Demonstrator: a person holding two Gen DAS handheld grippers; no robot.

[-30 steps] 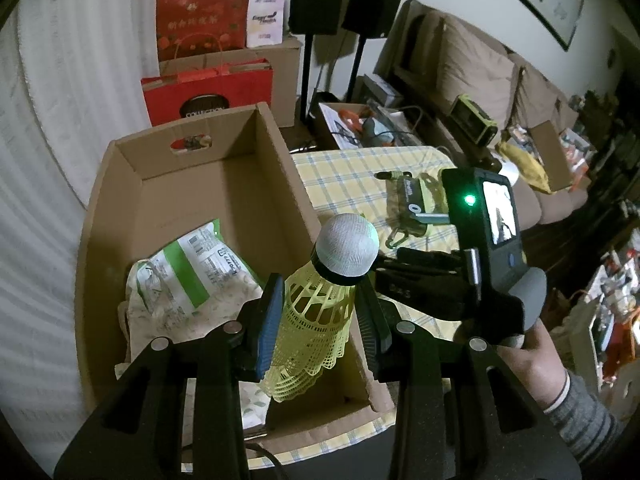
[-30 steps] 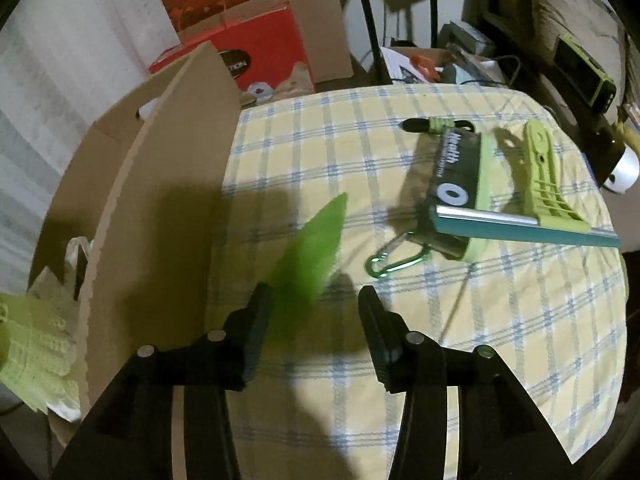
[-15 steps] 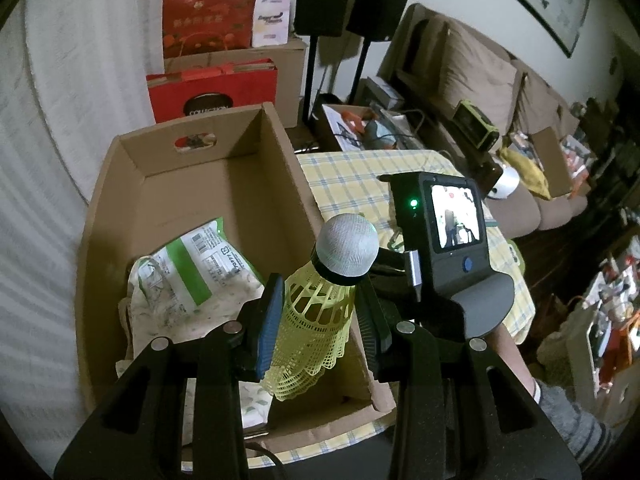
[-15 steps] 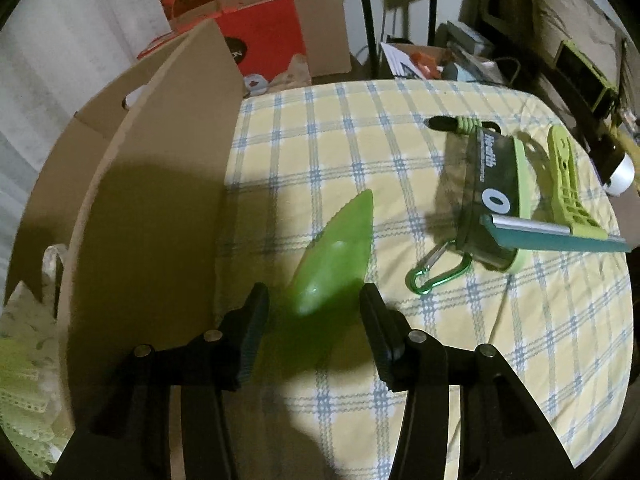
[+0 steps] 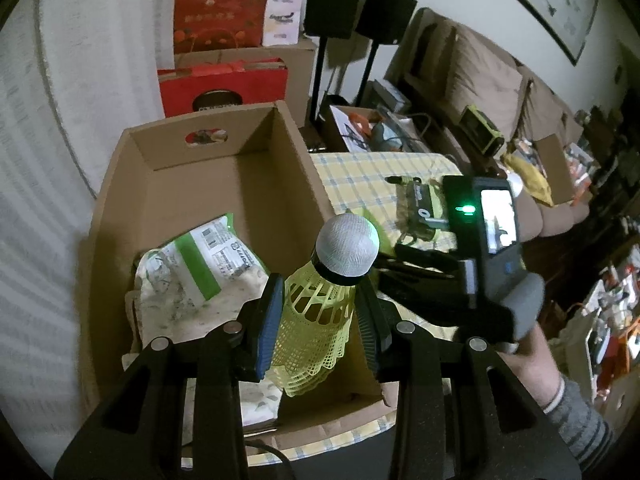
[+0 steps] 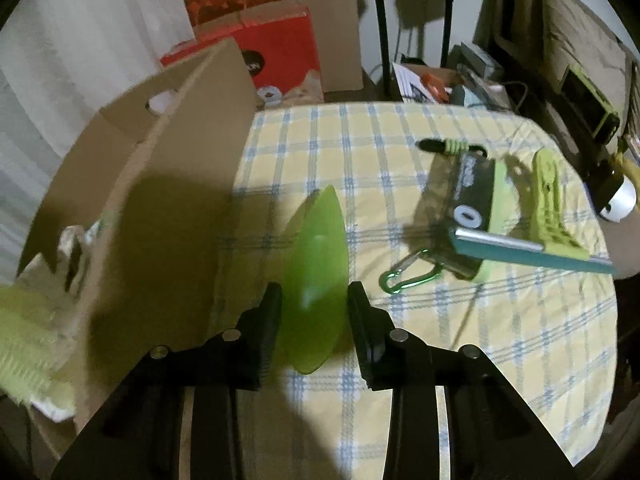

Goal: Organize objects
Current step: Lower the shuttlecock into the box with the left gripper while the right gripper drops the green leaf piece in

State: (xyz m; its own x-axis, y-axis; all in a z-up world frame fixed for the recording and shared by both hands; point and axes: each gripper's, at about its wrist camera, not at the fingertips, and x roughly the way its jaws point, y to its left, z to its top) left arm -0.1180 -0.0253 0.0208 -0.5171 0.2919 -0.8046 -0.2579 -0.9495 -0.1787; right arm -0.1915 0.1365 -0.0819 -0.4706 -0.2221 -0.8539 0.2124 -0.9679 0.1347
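— So how far along is the tidying?

— Partway, by the look of it. The cardboard box is already holding a green-and-white packet. The left hand-held gripper is clamping a yellow shuttlecock, cork end up, over the box's near corner. The right hand-held gripper has just been closing its jaws around a translucent green leaf-shaped piece beside the box's outer wall; both pads seem to be touching it.

— And what is left?

— A dark green-edged pouch with a carabiner, a lime plastic clip and a teal bar are lying further out on the desk, well apart from the box.

— What is the room like?

— The desk is wearing a yellow checked cloth. Red gift bags, speakers on stands and a cluttered sofa are crowding in behind.
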